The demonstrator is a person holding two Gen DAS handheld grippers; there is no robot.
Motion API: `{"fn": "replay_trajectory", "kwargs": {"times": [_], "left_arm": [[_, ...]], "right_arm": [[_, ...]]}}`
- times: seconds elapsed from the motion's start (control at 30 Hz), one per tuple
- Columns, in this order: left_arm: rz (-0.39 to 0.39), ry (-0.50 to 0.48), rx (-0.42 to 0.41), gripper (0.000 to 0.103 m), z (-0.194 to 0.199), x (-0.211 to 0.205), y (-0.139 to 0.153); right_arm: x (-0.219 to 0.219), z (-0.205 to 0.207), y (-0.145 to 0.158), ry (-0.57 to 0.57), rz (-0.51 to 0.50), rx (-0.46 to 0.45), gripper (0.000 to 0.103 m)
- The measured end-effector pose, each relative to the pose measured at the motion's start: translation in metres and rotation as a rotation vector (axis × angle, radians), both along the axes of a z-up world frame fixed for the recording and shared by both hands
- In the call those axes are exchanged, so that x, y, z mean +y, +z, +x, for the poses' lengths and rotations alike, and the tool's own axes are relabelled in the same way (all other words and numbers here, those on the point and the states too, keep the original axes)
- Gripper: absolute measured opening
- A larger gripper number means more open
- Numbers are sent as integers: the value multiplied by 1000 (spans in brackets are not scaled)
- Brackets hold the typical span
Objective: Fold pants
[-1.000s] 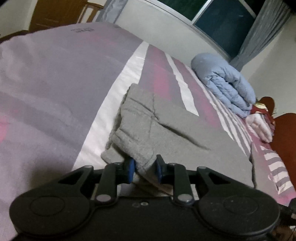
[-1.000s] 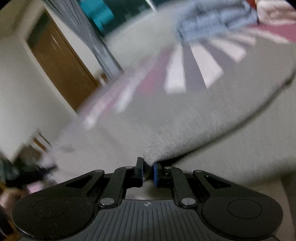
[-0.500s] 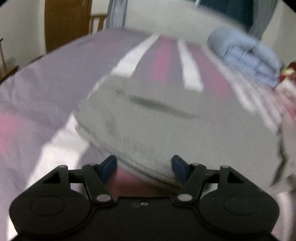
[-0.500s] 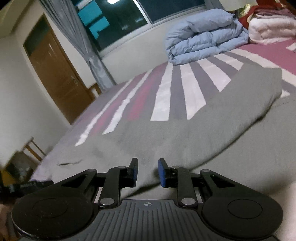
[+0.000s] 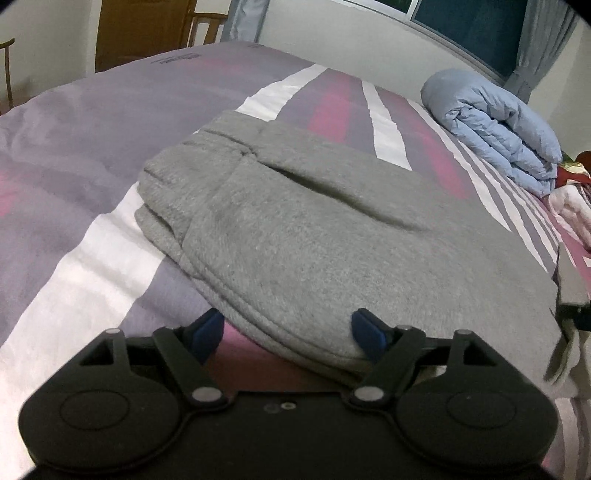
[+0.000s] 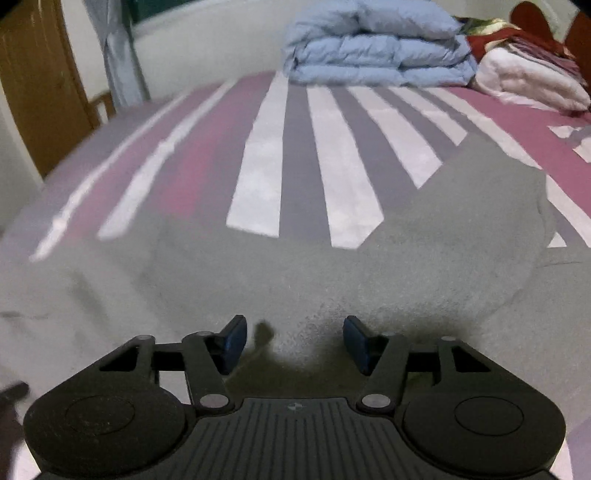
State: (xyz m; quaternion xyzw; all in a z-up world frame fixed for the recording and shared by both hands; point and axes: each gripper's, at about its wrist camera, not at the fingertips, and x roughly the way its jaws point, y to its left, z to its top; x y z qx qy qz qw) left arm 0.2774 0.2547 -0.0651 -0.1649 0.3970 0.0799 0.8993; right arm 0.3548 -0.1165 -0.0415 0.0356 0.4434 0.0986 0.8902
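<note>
Grey sweatpants (image 5: pixel 332 229) lie folded over on the striped bed cover (image 5: pixel 92 258), with the ribbed waistband at the upper left. My left gripper (image 5: pixel 286 330) hangs low at the near folded edge. Its jaws are opening wide, and the cloth edge lies loose between the blue pads (image 5: pixel 208 328) without being pinched. In the right wrist view the pants (image 6: pixel 369 266) spread flat under my right gripper (image 6: pixel 295 343). Its jaws are opening too, just above the fabric, and nothing is caught between them.
A folded light-blue duvet (image 6: pixel 376 44) sits at the far end of the bed, with white and red bedding (image 6: pixel 528 74) beside it. A wooden door (image 5: pixel 140 29) and a chair stand beyond the bed's left side. A window with grey curtains fills the back wall.
Both grippers were shut on the grey cloth a second ago and have let it go. The lifted edge now lies flat on the bed. The right view has swung toward the duvet.
</note>
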Motion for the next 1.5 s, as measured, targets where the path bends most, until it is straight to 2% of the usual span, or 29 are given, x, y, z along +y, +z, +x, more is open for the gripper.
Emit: {"fn": "replay_trajectory", "kwargs": {"times": [0.03, 0.17, 0.3, 0.43, 0.5, 0.57, 0.6, 0.63, 0.7, 0.73, 0.77, 0.83, 0.97, 1.1, 1.13, 1.17, 1.2, 1.27, 1.4, 1.5], "left_arm": [[-1, -1, -5, 71, -3, 0, 0], [5, 1, -26, 71, -12, -1, -1], [14, 6, -37, 71, -16, -3, -2], [15, 6, -47, 71, -18, -3, -3], [19, 7, -51, 71, -19, -4, -3], [25, 18, -60, 71, -21, -5, 0], [24, 30, -65, 67, -23, -6, 3], [25, 43, -73, 62, -26, -8, 7], [36, 63, -87, 60, -28, -14, 11], [52, 63, -84, 60, -27, -18, 10], [70, 66, -83, 61, -26, -21, 8], [68, 78, -94, 66, -26, -20, 1], [45, 83, -130, 68, -29, -17, -6], [46, 79, -138, 69, -28, -18, -8], [41, 78, -139, 69, -28, -17, -8], [37, 77, -142, 69, -29, -16, -9], [35, 76, -144, 69, -29, -15, -9], [34, 77, -147, 69, -31, -15, -10], [37, 75, -151, 70, -32, -16, -10], [39, 74, -153, 70, -33, -15, -10]], "right_arm": [[-5, -1, -2, 4, 9, 11, 4], [-28, -36, 10, -15, 4, -57, 2], [-54, -70, 9, -54, 44, -43, 3], [-70, -91, -11, -104, 54, 21, 2], [-80, -101, -13, -125, 116, 36, 2], [-89, -110, -6, -133, 156, -12, 3], [-93, -114, 1, -142, 163, -55, 3], [-96, -115, 7, -148, 172, -85, 7], [-100, -106, 18, -147, 196, -109, 30], [-97, -99, 23, -141, 195, -125, 55], [-93, -93, 27, -132, 180, -146, 65], [-81, -75, 34, -95, 149, -170, 65], [-49, -29, 30, -40, 77, -110, 64], [-25, 5, 6, -22, -18, -17, 64], [-21, 10, -1, -19, -59, 14, 52], [-24, 16, -8, -22, -83, 28, 21], [-31, 15, -11, -29, -75, 36, 5], [-47, 5, -8, -45, -32, 16, 5], [-86, -41, 3, -105, 30, -37, 5], [-108, -80, -4, -145, 96, -15, 5]]}}
